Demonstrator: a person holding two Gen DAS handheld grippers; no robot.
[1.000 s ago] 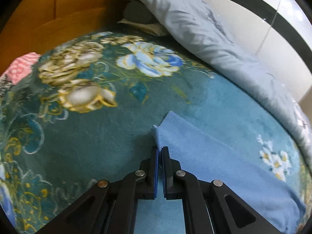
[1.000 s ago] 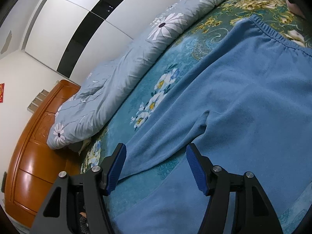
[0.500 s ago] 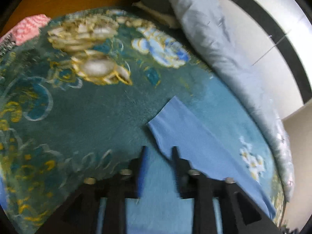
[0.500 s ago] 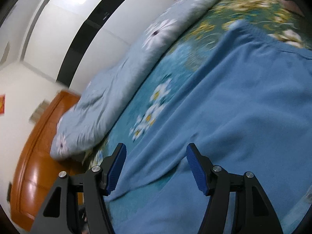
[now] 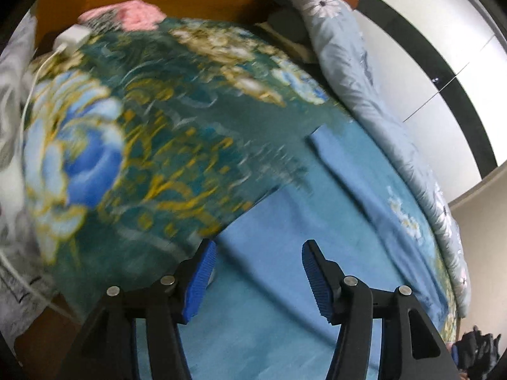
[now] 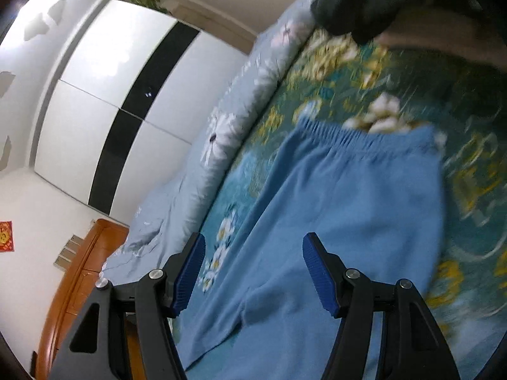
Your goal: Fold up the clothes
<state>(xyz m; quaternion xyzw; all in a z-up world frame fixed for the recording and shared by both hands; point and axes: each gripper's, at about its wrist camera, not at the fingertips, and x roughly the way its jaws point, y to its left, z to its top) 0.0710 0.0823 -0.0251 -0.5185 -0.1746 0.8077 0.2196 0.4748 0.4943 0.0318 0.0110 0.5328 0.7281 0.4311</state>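
Both the left gripper [image 5: 258,272] and right gripper [image 6: 253,267] gape empty over blue fleece trousers [image 6: 348,196] filling each frame's lower centre.

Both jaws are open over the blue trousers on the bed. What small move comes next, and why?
Probably lower the right gripper toward the blue trousers and close on the near side edge below the waistband. The trousers lie spread flat on the floral blanket, legs apart, and neither the right nor the left gripper holds any fabric, so a fresh grip is needed before folding.
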